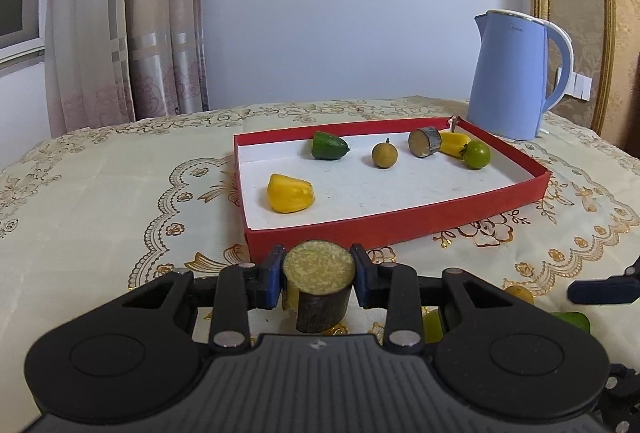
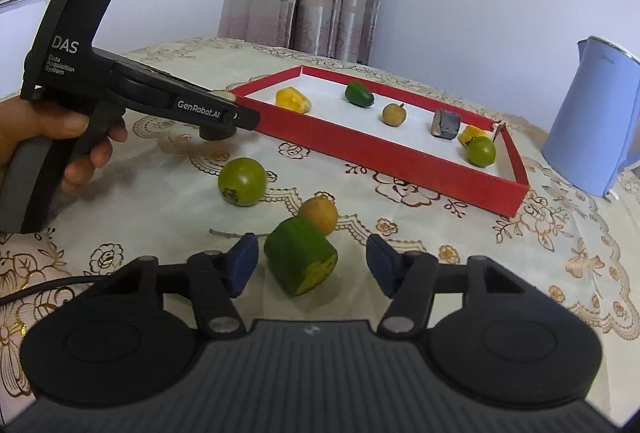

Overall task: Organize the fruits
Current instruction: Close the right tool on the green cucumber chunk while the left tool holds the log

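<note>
Fruits were split between the red tray and the bare tablecloth, so plenty was left to sort.

Left wrist view: the left gripper was clamped on a dark-skinned cut chunk, pale cut face up, its long axis standing roughly upright between the blue pads. The tray sat straight ahead of that gripper, just past its tips, near wall facing it. Inside were a yellow piece, a green piece, a small brown round fruit, another dark chunk and a green ball at the far right. I'd guess this one only needed to go forward and over the wall.

Right wrist view: the right gripper had its jaws apart around a green cut piece, which lay tilted between them. The pads weren't pressing on it as far as I could tell. Its long axis ran from far-left to near-right, yellowish cut face pointing back toward the gripper's right. A brownish round fruit was touching it just behind, and a green round fruit was ahead to the left. The right hand was clearly the nearer one here. The slant could make the grab awkward.
</note>
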`<move>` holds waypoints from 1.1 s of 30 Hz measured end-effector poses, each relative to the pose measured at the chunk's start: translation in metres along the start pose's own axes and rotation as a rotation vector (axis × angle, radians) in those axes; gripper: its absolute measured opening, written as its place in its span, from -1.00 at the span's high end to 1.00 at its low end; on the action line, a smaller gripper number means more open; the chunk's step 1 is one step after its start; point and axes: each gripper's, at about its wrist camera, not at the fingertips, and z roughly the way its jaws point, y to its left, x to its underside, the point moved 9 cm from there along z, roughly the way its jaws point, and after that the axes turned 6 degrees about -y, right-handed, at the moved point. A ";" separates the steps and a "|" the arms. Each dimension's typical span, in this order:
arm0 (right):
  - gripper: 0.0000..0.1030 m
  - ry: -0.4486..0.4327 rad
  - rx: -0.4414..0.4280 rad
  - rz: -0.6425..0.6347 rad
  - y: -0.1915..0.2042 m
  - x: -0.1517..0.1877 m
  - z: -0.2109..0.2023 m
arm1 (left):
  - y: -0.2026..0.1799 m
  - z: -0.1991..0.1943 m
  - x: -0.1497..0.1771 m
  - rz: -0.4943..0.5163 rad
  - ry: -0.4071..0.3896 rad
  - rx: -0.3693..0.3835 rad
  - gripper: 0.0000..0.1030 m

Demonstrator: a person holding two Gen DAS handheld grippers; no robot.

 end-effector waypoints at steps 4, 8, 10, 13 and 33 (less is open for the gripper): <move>0.12 0.016 -0.023 0.005 0.001 0.002 0.003 | -0.001 0.000 0.000 0.005 -0.001 0.001 0.35; 0.20 0.016 -0.046 0.034 -0.001 0.002 0.004 | 0.000 0.000 0.000 -0.002 0.000 0.000 0.35; 0.24 0.019 -0.056 0.038 -0.002 0.002 0.005 | 0.000 0.000 0.001 0.002 0.000 -0.001 0.35; 0.24 0.018 -0.066 0.049 -0.003 0.002 0.006 | 0.000 0.000 0.001 0.004 -0.004 -0.003 0.35; 0.26 -0.021 -0.095 0.106 -0.010 0.001 -0.001 | 0.006 0.001 0.000 -0.007 -0.006 -0.032 0.35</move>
